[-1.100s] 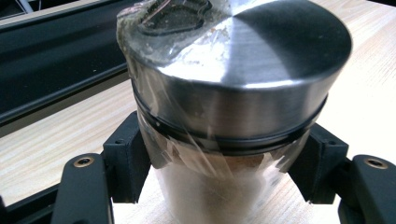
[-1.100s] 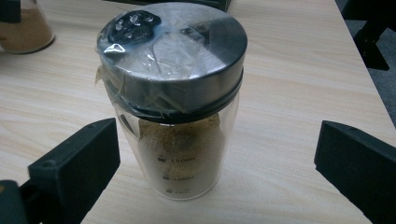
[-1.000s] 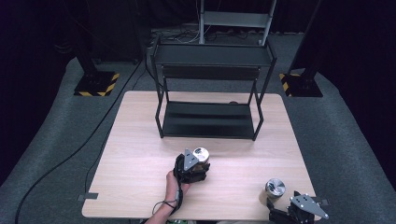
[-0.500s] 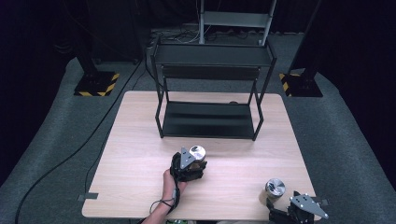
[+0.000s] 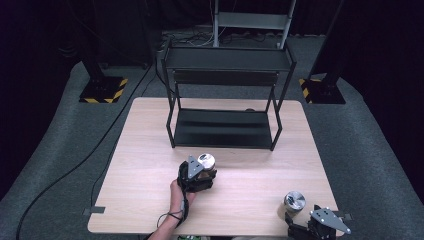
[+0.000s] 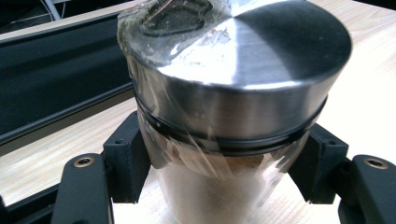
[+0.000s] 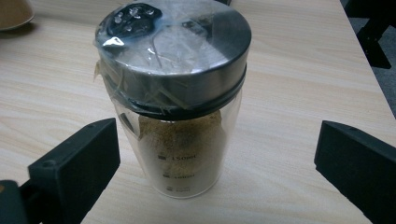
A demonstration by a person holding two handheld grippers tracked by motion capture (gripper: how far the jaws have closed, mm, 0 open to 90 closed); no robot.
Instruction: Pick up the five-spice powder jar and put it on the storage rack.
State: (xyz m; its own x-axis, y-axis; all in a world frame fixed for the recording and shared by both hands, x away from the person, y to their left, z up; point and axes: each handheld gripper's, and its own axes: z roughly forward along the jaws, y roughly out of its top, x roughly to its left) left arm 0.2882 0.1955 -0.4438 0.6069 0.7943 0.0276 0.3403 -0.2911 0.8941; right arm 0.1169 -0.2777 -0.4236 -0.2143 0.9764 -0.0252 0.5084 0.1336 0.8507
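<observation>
A glass jar (image 5: pixel 206 161) with a steel lid wrapped in clear film sits in my left gripper (image 5: pixel 197 176), just in front of the black rack (image 5: pixel 225 127). In the left gripper view both black pads press on the jar (image 6: pixel 233 93) below its lid, so the left gripper (image 6: pixel 224 161) is shut on it. A second jar (image 5: pixel 294 201), holding tan powder, stands near the table's front right corner. My right gripper (image 5: pixel 320 226) is right behind it. In the right gripper view the jar (image 7: pixel 175 107) stands between the wide-open jaws of the right gripper (image 7: pixel 219 172), untouched.
The black two-level rack stands at the back middle of the wooden table (image 5: pixel 150 150), its lower shelf (image 5: pixel 222 127) bare. A tan rounded object (image 7: pixel 11 13) lies at the far left of the right gripper view. Dark floor, cables and stand feet surround the table.
The left gripper and its jar have drifted slightly left and toward the rack. The right gripper and its jar have not moved.
</observation>
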